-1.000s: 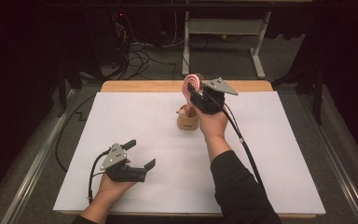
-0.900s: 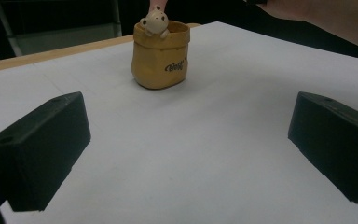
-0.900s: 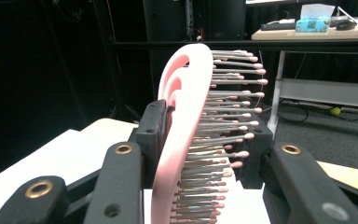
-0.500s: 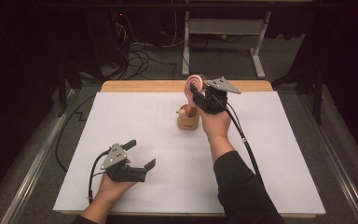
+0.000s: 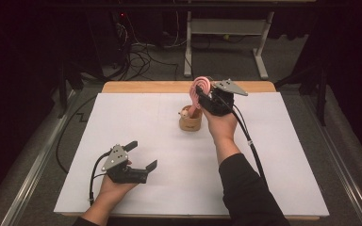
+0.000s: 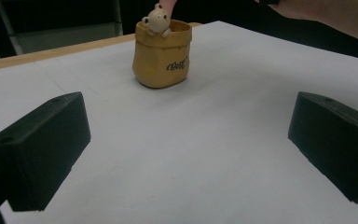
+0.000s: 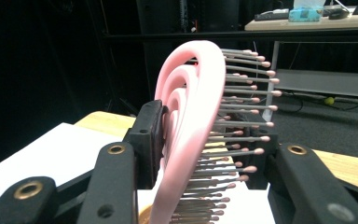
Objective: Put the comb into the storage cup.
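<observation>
Hairbrush (image 7: 191, 126), pink, stands between the right gripper (image 5: 206, 96)'s just-widening jaws, its handle down in the yellow holder (image 5: 190, 121). Right gripper view shows the left pad against its back, bristle tips reaching the other. Left gripper (image 5: 141, 155), near left, is spread, empty.

So the table (image 5: 169, 87) has a light wood top, and you mostly just see that wood as a strip along the far edge. A big white sheet (image 5: 146, 132) covers pretty much all the rest. Sitting right on the sheet, toward the far middle, is 1 little yellow-brown pot (image 5: 190, 122) with a tiny bear figure (image 6: 156, 19) on its rim.
</observation>
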Tool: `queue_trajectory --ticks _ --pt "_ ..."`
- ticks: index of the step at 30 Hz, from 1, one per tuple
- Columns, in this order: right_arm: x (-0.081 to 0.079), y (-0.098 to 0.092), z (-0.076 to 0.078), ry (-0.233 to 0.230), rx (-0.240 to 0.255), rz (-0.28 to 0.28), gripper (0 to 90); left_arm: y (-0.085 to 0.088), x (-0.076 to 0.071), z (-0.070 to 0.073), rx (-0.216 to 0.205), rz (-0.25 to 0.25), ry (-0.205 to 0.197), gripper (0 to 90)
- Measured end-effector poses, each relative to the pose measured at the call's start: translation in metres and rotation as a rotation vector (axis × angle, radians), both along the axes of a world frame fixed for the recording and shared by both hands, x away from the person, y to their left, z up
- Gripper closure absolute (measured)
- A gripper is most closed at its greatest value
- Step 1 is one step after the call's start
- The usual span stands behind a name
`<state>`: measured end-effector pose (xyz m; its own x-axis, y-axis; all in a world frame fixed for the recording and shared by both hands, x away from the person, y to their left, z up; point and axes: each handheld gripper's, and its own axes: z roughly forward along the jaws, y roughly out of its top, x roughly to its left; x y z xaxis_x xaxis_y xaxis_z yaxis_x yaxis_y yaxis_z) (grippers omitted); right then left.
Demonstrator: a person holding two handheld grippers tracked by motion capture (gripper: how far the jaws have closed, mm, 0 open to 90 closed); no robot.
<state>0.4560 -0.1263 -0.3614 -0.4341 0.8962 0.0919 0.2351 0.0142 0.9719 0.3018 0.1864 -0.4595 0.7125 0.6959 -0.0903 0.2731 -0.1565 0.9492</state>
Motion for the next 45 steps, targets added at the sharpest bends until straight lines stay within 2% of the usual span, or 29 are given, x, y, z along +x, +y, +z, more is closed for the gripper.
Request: queue_trajectory --ticks 20,27,45 --pt "0.000 -0.009 -0.005 0.009 -0.003 -0.015 47.5 0.000 0.000 0.000 -0.001 0.005 -0.005 0.0" --pt "0.000 -0.015 -0.009 0.027 -0.002 -0.028 42.9 0.000 0.000 0.001 0.001 0.004 -0.004 0.0" --pt "-0.004 -0.027 -0.017 0.038 -0.001 -0.040 38.5 0.000 0.000 0.000 0.007 0.001 -0.005 0.0"
